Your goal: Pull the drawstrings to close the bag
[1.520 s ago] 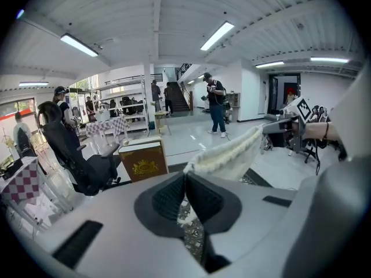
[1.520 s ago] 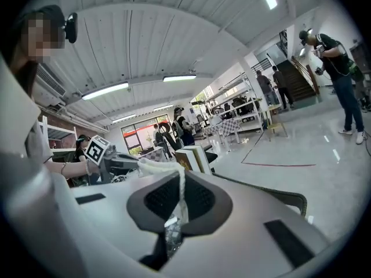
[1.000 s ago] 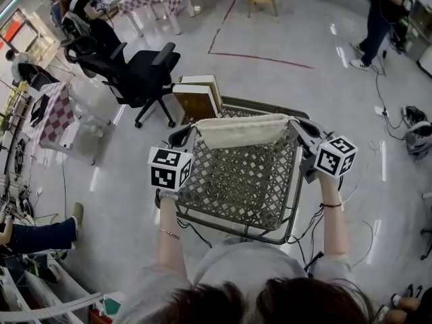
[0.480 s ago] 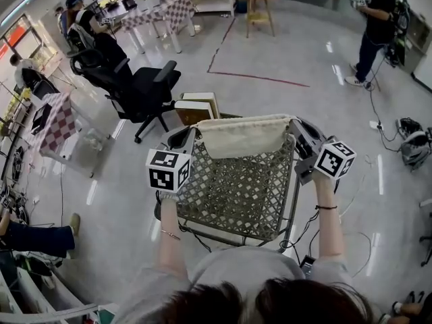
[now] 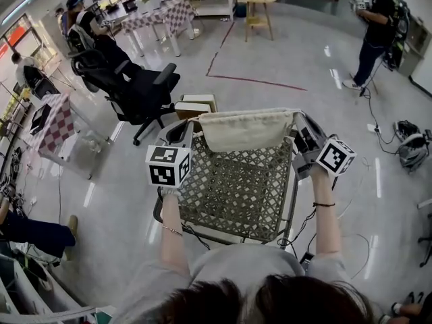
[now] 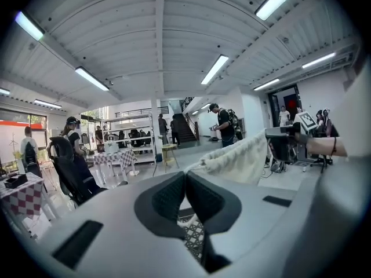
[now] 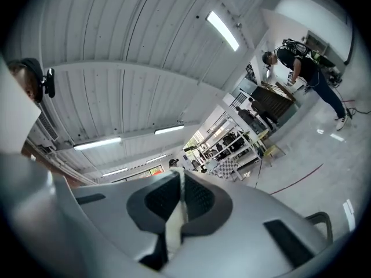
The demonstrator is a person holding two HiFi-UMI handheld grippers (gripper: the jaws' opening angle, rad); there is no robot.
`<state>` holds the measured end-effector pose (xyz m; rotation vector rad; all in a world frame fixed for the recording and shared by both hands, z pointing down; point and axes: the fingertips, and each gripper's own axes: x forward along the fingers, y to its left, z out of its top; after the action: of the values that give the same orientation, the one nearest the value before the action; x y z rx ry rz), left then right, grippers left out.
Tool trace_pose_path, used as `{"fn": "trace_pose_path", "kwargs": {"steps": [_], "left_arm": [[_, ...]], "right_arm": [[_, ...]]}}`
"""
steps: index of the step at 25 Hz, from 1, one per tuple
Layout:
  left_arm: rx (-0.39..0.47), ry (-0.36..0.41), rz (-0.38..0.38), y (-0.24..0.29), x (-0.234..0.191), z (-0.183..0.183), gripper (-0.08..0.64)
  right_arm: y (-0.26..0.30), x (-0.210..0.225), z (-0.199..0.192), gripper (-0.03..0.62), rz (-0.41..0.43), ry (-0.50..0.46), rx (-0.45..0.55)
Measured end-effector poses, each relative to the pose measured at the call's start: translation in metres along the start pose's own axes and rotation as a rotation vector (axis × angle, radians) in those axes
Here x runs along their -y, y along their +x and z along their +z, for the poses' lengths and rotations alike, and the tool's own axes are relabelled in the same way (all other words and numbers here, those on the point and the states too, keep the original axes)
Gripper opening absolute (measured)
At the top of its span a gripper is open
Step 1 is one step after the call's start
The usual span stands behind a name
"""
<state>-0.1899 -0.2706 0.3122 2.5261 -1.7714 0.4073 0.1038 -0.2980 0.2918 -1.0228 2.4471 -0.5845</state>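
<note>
A cream drawstring bag hangs stretched between my two grippers above a woven lattice basket. At the bag's left end my left gripper is shut on the drawstring. The left gripper view has the gathered cloth of the bag running off to the right from the shut left gripper. My right gripper holds the bag's right end. In the right gripper view a white drawstring is pinched between the pads of the shut right gripper. The bag's top edge looks puckered.
A black office chair stands at the far left, with boxes just behind the basket. Checkered tables line the left side. A person stands at the far right beyond a wooden stool. Cables lie on the floor to the right.
The head view has tipped up, so more of the room's far end shows. The bag and both grippers sit slightly higher in it. Both grips are unchanged.
</note>
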Motion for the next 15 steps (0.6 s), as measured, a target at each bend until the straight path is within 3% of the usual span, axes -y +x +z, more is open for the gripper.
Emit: {"fn": "trace_pose_path", "kwargs": {"steps": [15], "left_arm": [[0.089, -0.054, 0.017, 0.001, -0.007, 0.024, 0.029]], "right_arm": [[-0.003, 0.001, 0.031, 0.02, -0.022, 0.078, 0.132]]}}
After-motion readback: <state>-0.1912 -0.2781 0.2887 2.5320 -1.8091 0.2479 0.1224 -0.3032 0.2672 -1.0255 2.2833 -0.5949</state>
